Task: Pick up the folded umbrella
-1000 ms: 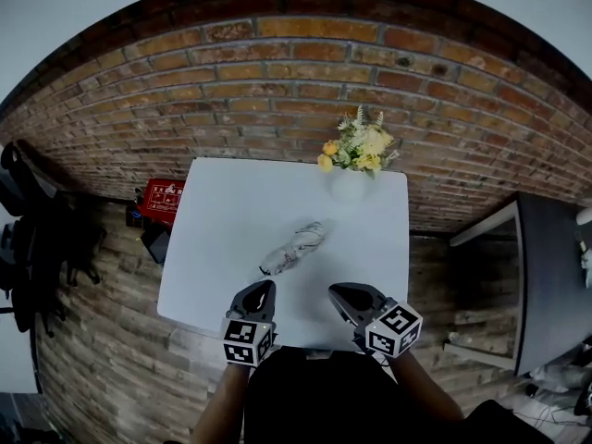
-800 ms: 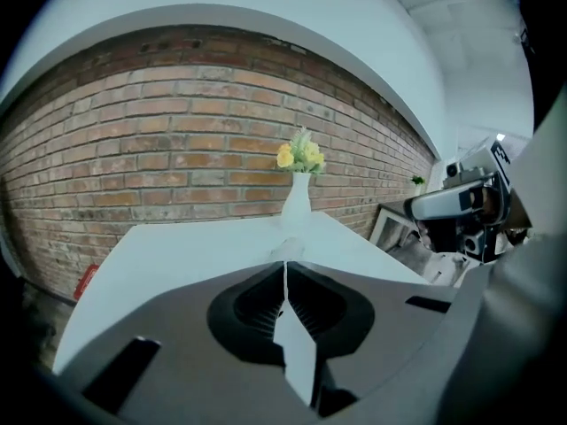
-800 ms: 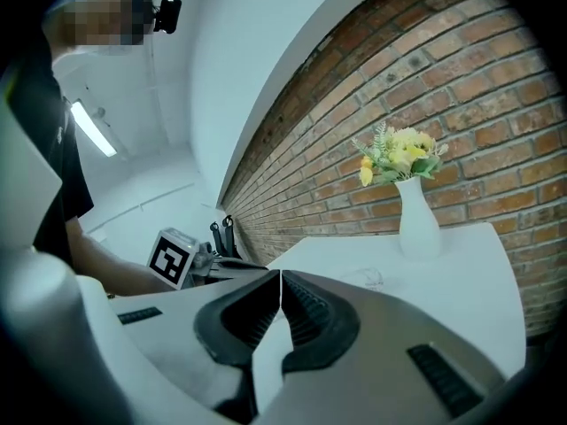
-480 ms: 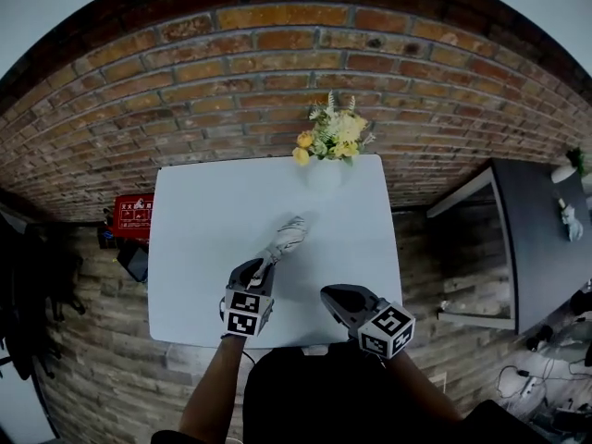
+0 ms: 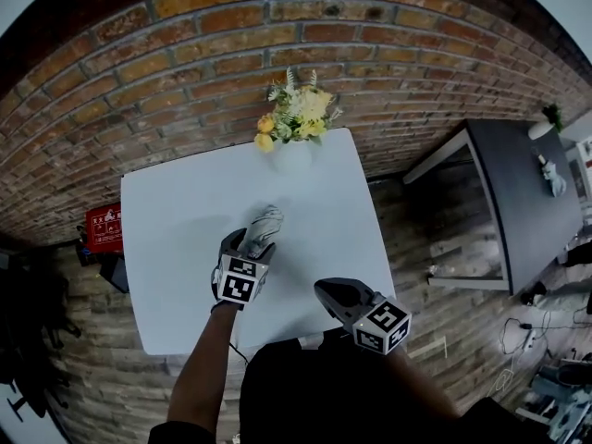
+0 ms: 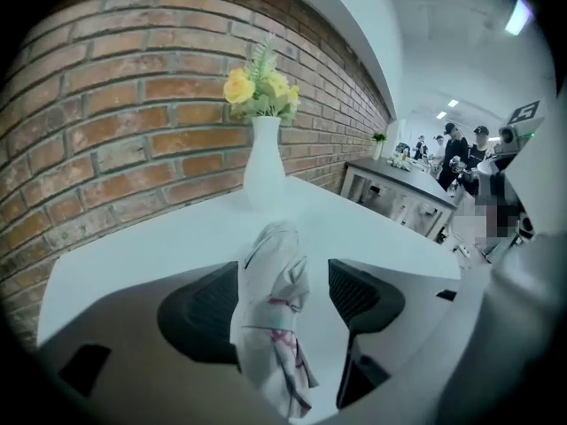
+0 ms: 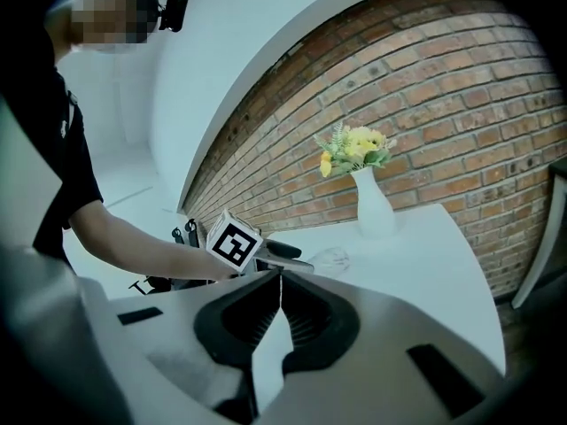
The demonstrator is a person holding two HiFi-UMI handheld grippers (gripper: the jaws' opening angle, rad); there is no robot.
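The folded umbrella (image 5: pixel 265 224), pale fabric with pink markings, lies on the white table (image 5: pixel 176 202) near its middle. My left gripper (image 5: pixel 239 241) is down at the umbrella's near end. In the left gripper view the umbrella (image 6: pixel 271 299) lies between the jaws, which are opening; the left jaw is close against the fabric and the right jaw stands apart from it. My right gripper (image 5: pixel 326 292) hovers over the table's near right edge, shut with nothing in it; its fingertips meet in the right gripper view (image 7: pixel 279 277), where the umbrella (image 7: pixel 333 257) shows beyond.
A white vase of yellow flowers (image 5: pixel 294 118) stands at the table's far edge against the brick wall. A red box (image 5: pixel 104 228) sits on the floor to the left. A dark table (image 5: pixel 518 192) stands to the right. People are in the far background.
My left gripper has gone forward and down over the table to the umbrella's near end, and its jaws have parted around it. The right gripper has stayed near the front edge.
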